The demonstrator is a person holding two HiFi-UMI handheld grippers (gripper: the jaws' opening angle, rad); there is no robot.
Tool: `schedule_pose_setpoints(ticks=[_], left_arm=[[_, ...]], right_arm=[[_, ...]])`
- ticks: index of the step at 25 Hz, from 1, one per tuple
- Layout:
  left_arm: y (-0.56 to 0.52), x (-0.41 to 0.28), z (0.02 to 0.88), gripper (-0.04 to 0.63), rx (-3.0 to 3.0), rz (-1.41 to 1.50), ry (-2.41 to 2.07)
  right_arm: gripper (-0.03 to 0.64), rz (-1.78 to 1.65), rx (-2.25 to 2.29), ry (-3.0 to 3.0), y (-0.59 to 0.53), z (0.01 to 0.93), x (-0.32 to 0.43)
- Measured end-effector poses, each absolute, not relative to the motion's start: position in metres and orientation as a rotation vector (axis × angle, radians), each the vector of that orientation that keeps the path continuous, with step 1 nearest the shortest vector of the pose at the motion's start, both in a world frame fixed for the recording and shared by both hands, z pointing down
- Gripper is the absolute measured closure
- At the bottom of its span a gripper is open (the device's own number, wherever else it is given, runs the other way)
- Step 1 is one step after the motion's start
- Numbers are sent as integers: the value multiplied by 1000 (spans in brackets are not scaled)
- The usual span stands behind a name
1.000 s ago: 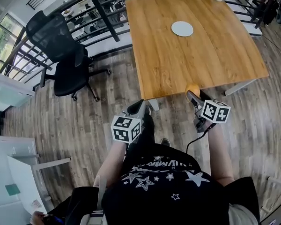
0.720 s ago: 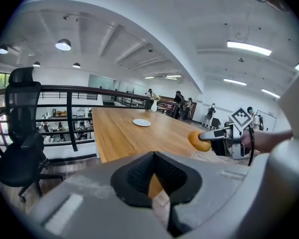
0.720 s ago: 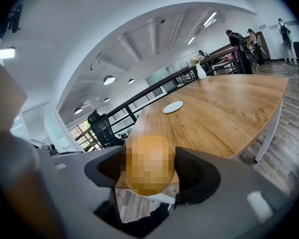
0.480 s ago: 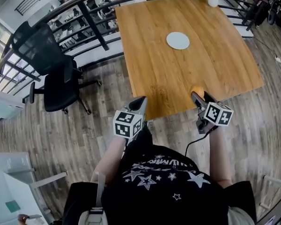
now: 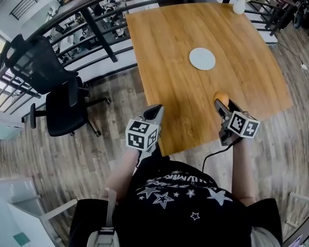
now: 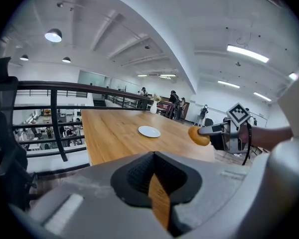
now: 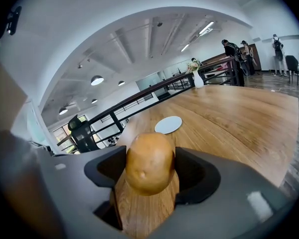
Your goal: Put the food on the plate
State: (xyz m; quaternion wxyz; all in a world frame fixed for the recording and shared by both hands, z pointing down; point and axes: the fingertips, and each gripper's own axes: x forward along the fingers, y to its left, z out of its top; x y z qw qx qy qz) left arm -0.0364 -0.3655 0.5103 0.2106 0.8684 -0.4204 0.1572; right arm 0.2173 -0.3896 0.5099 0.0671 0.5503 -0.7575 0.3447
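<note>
A brown potato [image 5: 221, 97] [image 7: 149, 163] is clamped between the jaws of my right gripper [image 5: 220, 103] [image 7: 149, 176], held in the air just over the near edge of the wooden table [image 5: 170, 45]. The small white plate [image 5: 202, 58] [image 7: 168, 124] lies empty near the table's middle, ahead of the potato. My left gripper [image 5: 154, 112] [image 6: 159, 203] hovers at the table's near left corner, its jaws together with nothing in them. In the left gripper view the potato [image 6: 199, 135], the right gripper [image 6: 215, 130] and the plate [image 6: 149, 131] also show.
A black office chair [image 5: 62, 99] stands on the wood floor left of the table. A dark railing [image 5: 92, 19] runs behind the table's far side. A white vase with flowers [image 5: 240, 4] sits at the far right corner. People stand far off in the hall.
The person has stepped up to the table. Both grippers moved forward, from short of its near edge to over it, and the potato has come closer to the plate.
</note>
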Motion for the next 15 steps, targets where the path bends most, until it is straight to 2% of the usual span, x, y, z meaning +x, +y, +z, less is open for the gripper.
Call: schedule_pose_setpoints(ticks=[15], left_arm=[[-471, -53, 510, 594, 2448, 443, -1064]], right_arm=[[305, 934, 1731, -2193, -501, 499, 203]])
